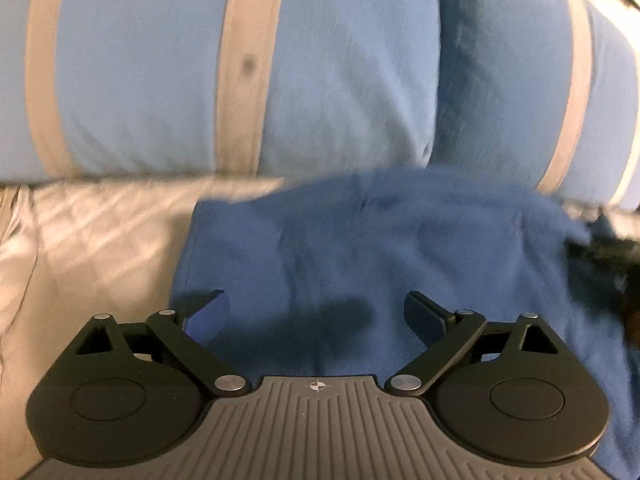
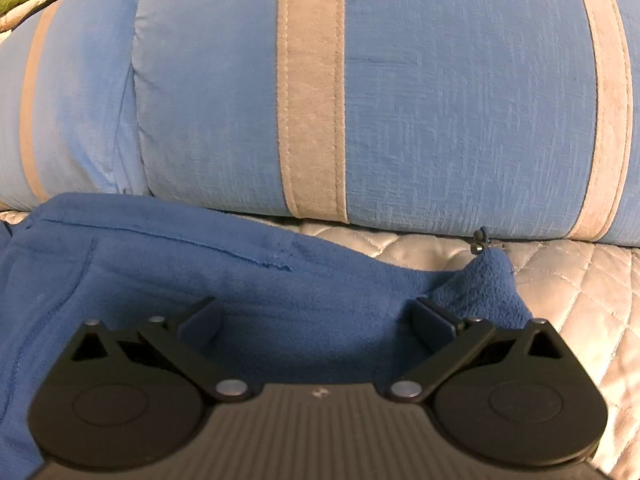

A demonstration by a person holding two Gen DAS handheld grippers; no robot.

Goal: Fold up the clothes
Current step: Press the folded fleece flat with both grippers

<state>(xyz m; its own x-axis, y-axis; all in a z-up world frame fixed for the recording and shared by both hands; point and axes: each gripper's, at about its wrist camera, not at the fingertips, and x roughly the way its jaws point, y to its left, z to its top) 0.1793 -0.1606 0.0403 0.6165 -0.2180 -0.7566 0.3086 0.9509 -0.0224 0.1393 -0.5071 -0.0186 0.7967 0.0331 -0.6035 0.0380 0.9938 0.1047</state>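
The left tongs (image 1: pixel 316 314) view is blurred. Both tongs, left and right tongs (image 2: pixel 316 320), gape wide, gripping nothing, above a fuzzy blue fleece garment (image 2: pixel 160 280) on quilted silvery bedding (image 2: pixel 560 280), against striped cushions (image 2: pixel 440 100).

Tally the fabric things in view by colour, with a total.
Dark blue fleece garment: 1
Light blue cushions with grey stripes: 2
Silver quilted cover: 1
Total: 4

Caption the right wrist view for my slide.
Open right gripper over a blue fleece garment on a quilted sofa seat.
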